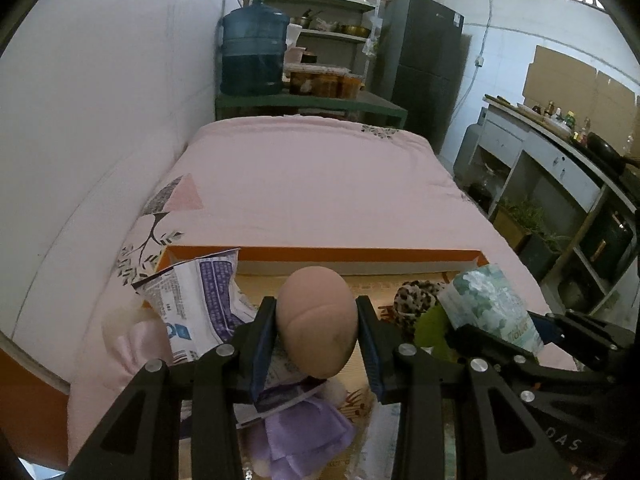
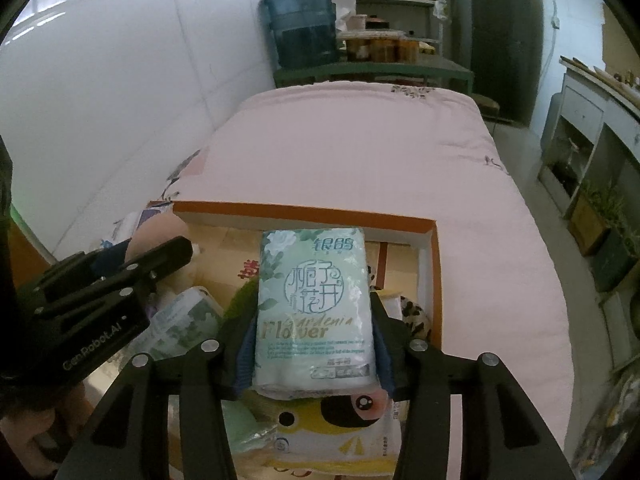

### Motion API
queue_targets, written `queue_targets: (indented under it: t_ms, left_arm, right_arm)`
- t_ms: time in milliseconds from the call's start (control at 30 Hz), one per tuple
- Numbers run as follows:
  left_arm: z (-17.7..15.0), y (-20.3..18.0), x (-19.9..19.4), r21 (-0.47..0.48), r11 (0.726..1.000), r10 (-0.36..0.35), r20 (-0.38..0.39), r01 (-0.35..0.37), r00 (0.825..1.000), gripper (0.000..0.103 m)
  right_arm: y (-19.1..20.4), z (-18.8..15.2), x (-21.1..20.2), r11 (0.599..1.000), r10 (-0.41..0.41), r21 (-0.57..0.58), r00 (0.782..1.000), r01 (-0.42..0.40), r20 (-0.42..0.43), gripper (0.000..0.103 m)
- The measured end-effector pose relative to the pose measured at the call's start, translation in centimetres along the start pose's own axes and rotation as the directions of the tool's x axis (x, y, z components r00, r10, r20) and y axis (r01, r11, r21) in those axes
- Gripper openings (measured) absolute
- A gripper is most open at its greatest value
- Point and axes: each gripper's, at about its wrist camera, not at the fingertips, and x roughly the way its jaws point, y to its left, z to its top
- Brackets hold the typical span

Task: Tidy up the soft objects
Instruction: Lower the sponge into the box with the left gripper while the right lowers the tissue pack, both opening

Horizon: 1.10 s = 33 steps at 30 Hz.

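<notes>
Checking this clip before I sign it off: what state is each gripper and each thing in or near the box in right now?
left gripper: shut on the tan foam egg, held above the box.
right gripper: shut on the tissue pack, upright, label facing the camera.
orange box: open-topped, on the pink bed.
leopard scrunchie: lying in the box.
purple plush: lying in the box under the left gripper.
</notes>
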Motion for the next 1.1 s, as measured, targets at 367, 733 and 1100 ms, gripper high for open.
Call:
queue_targets:
  t_ms: [367,733,1100]
  left_arm:
    - [-0.1,-0.2,-1.0,-0.003,0.999,-0.047,0.031,0.047,0.998,0.054]
    - [0.2,-0.7,-2.5,-0.002,0.998,-0.056,0.058,0.056,0.997,0.055]
    - [-0.2,-0.8,-3.9,-0.003,0.998,-0.054,0.071,0.055,0.996,0.055]
  right_arm:
    - [-0.3,-0.2,0.1,1.000,-0.002,-0.002,1.000,0.002,0.000,0.056]
    - [-0.3,-0.4,-1.5,1.000,-0.001,-0.002,0.999,0.001,0.033,0.057]
    - [0.1,-0.5,-2.7,1.000,-0.006,0.002,0.999,0.006,0.049,0.057]
